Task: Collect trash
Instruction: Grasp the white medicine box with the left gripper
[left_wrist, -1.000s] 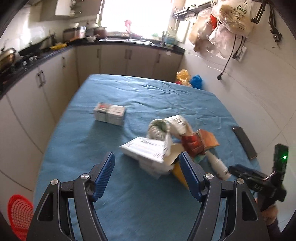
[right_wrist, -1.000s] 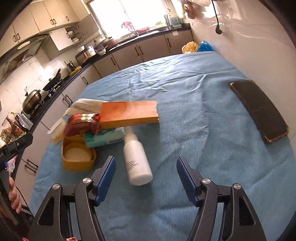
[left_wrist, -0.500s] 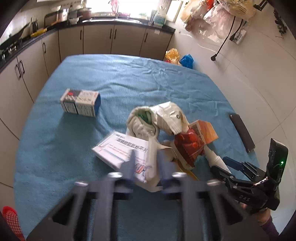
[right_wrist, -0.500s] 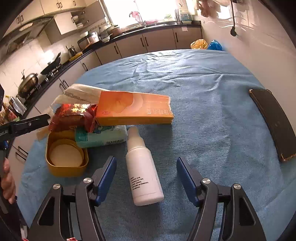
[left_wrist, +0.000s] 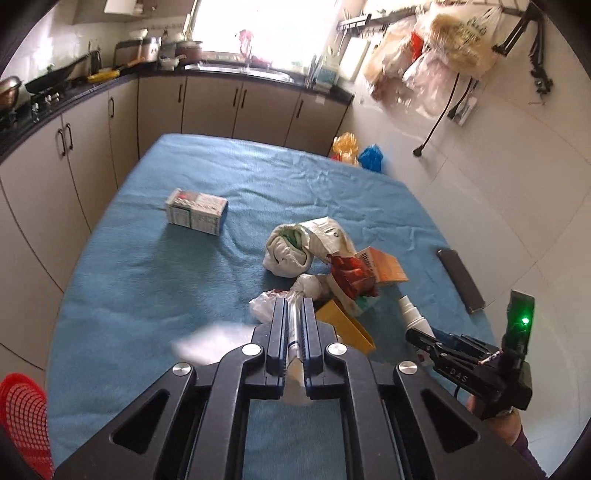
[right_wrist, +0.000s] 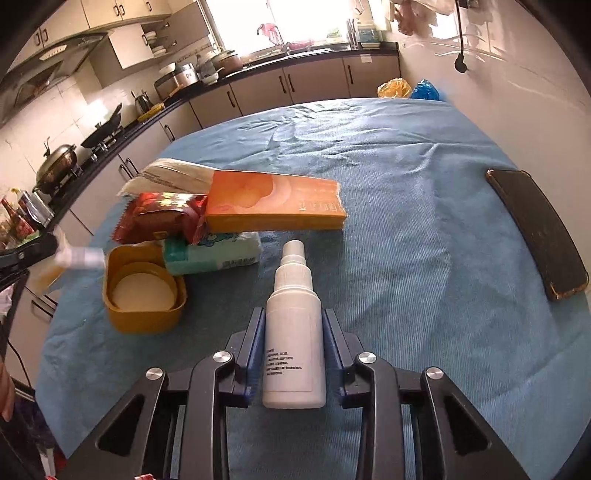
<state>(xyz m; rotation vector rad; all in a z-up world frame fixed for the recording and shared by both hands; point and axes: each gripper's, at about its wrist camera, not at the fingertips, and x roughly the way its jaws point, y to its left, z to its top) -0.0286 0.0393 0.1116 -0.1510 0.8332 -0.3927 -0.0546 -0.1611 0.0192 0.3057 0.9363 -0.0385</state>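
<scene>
A trash pile lies on the blue table (left_wrist: 155, 280): an orange box (right_wrist: 273, 201), a red wrapper (right_wrist: 159, 216), a teal tissue pack (right_wrist: 210, 254), a yellow tub (right_wrist: 142, 295), a crumpled white bag (left_wrist: 295, 247). My left gripper (left_wrist: 294, 321) is shut on a flat white carton flap (left_wrist: 293, 325), blurred, lifted at the pile's near edge. My right gripper (right_wrist: 293, 332) is shut on a white spray bottle (right_wrist: 293, 339) lying on the cloth, nozzle pointing away; it also shows in the left wrist view (left_wrist: 415, 314).
A small printed box (left_wrist: 195, 210) lies alone at far left of the table. A dark phone (right_wrist: 537, 229) lies near the right edge by the wall. A red basket (left_wrist: 22, 417) sits below left. Cabinets surround the table; bags lie on the floor beyond.
Both grippers closed: the left one on the white carton and lifted it off the pile, the right one moved forward and closed on the spray bottle.
</scene>
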